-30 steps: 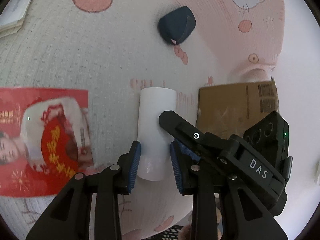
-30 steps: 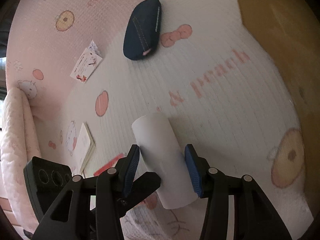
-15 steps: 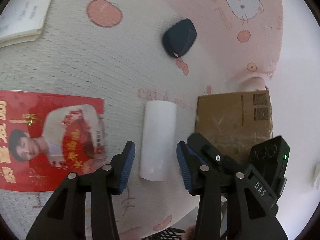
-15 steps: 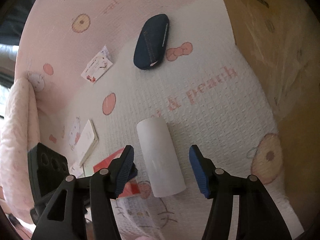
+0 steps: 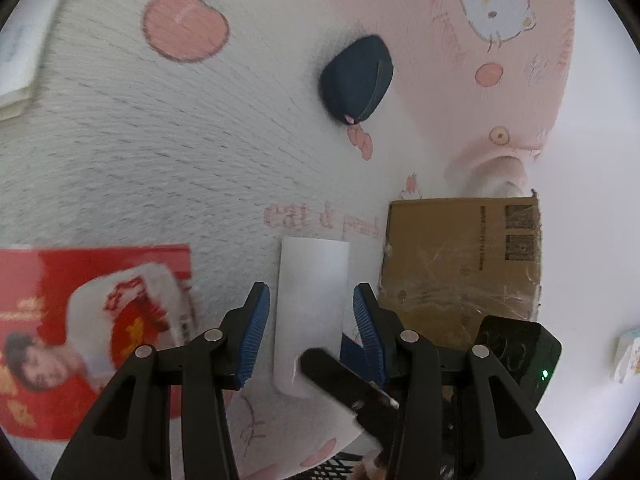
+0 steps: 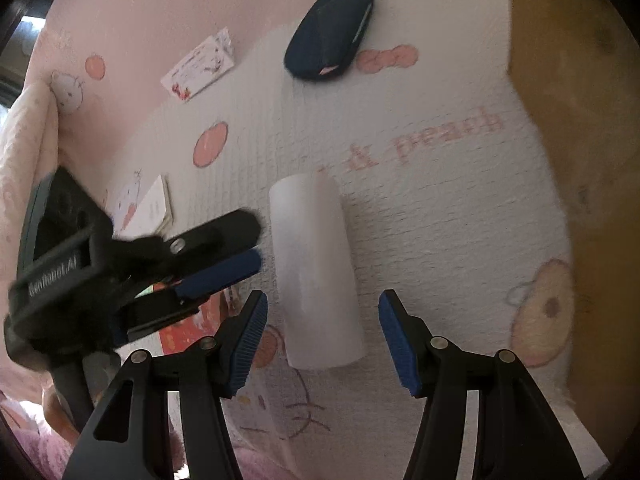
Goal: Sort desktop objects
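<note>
White cylinder (image 5: 312, 300) lay flat on the patterned cloth (image 5: 160, 160), ungripped.
Left gripper (image 5: 308, 320) and right gripper (image 6: 322, 332) each straddled it with jaws apart, pads clear of its sides. Cardboard box (image 5: 460, 264) sat just beside; dark blue case (image 6: 328, 32) lay well apart; red printed sheet (image 5: 80, 320) lay near.

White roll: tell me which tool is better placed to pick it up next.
Probably the right tool: its open pads straddle the white roll with room on both sides. The left tool is also open around it, but tighter.
</note>
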A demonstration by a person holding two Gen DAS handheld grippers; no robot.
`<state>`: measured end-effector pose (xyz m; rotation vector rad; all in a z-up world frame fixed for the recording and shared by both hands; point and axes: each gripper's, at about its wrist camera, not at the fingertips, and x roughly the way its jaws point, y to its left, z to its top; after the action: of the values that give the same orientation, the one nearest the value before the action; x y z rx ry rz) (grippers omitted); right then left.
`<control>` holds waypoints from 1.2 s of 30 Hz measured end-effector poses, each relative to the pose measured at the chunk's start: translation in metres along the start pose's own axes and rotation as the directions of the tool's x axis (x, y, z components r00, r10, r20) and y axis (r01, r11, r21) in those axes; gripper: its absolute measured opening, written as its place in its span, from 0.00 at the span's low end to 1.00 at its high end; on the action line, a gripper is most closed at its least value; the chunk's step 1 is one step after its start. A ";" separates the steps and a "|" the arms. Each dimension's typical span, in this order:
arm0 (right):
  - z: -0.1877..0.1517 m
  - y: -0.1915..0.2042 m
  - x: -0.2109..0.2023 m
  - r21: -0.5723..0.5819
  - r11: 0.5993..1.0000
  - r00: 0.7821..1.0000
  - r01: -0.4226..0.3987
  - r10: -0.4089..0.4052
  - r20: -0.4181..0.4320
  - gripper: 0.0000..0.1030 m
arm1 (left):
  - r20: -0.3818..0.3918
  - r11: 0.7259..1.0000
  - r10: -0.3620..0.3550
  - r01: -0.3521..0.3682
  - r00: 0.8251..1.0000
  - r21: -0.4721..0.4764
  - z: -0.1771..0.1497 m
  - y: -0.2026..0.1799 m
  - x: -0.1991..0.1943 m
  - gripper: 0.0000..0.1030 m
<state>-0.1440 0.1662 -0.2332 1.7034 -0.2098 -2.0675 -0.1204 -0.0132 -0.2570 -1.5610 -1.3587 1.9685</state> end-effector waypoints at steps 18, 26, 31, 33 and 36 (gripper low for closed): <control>0.001 0.009 0.000 -0.126 0.991 0.999 0.036 -0.037 -0.007 0.39 | -0.070 0.999 -0.013 0.015 0.997 0.033 -0.001 -0.011 0.016 0.45; 0.004 0.040 -0.063 -0.234 0.970 0.991 0.064 -0.035 0.126 0.39 | 0.042 0.991 -0.098 0.093 0.994 0.099 -0.009 -0.057 -0.030 0.45; 0.004 0.067 -0.106 -0.300 0.950 0.973 0.085 -0.014 0.229 0.39 | 0.118 0.977 -0.172 0.154 0.978 0.151 -0.015 -0.090 -0.067 0.45; 0.002 0.076 -0.119 -0.314 0.945 0.966 0.089 -0.004 0.260 0.39 | 0.140 0.969 -0.198 0.173 0.970 0.175 -0.019 -0.102 -0.080 0.45; -0.003 0.087 -0.137 -0.332 0.939 0.954 0.093 0.011 0.300 0.39 | 0.162 0.959 -0.224 0.188 0.961 0.213 -0.027 -0.117 -0.095 0.45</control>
<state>-0.1015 0.1485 -0.0771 1.1965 0.0946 -2.2309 -0.0987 -0.0066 -0.1053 -1.1241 -1.2898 2.0837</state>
